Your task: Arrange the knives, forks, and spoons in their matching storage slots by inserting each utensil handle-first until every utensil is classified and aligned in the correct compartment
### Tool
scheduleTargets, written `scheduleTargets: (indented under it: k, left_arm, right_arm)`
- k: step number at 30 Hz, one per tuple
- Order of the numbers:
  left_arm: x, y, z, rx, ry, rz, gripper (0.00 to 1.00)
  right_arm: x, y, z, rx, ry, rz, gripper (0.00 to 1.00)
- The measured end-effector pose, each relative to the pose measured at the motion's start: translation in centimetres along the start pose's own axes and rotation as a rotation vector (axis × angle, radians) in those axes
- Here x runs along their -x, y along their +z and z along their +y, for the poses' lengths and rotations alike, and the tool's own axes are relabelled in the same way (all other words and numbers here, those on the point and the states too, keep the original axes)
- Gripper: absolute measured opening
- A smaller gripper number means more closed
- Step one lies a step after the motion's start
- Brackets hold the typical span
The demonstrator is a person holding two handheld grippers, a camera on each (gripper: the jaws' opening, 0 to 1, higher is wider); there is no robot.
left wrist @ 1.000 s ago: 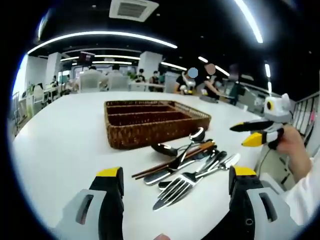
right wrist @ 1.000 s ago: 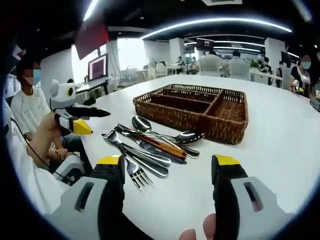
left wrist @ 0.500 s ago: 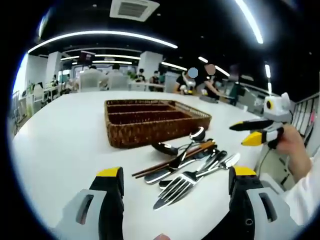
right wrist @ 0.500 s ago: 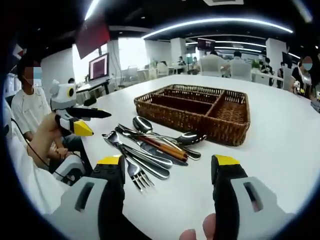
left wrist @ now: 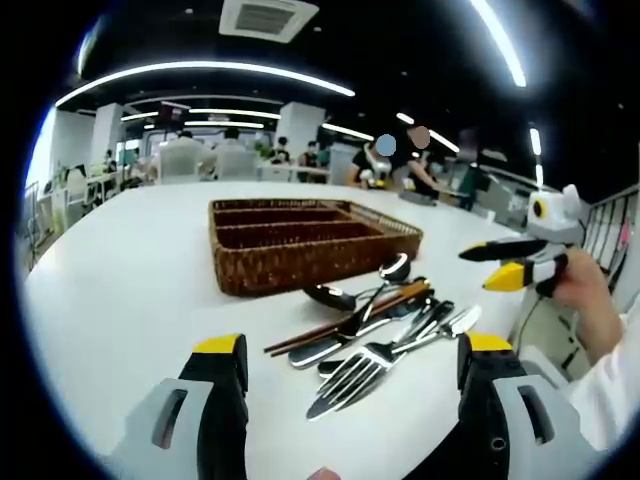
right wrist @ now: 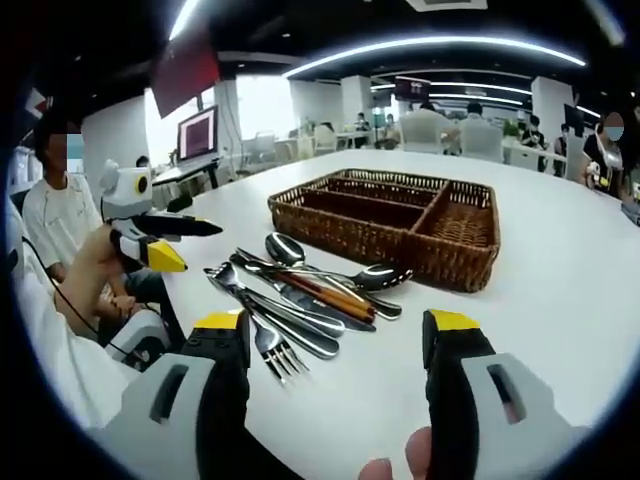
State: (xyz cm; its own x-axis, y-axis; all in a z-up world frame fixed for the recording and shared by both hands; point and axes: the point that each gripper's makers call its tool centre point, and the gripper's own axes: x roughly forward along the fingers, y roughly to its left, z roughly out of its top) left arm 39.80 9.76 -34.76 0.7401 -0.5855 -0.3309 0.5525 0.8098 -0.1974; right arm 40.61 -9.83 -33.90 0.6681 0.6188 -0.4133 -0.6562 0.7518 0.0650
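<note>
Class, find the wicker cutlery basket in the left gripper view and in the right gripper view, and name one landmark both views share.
Left gripper view: the wicker basket sits just left of centre, behind the utensils.
Right gripper view: the basket sits right of centre, upper middle, beyond the utensils.
Shared landmark: the pile of utensils lying beside the basket on the white table.

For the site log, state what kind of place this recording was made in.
Probably an open-plan office or canteen hall: long white ceiling light strips, a square ceiling air vent, and seated people at distant white tables beyond the big white table holding a brown wicker tray.
</note>
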Motion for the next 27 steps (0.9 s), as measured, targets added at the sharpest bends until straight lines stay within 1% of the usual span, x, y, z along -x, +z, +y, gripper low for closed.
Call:
scheduleTargets:
  k: [27]
  left_arm:
    - [-0.32, 0.55, -0.69, -0.018, -0.007, 0.002, 0.87]
  right_arm:
    - [0.38, 0.27, -0.40, -0.002, -0.004, -0.011, 0.73]
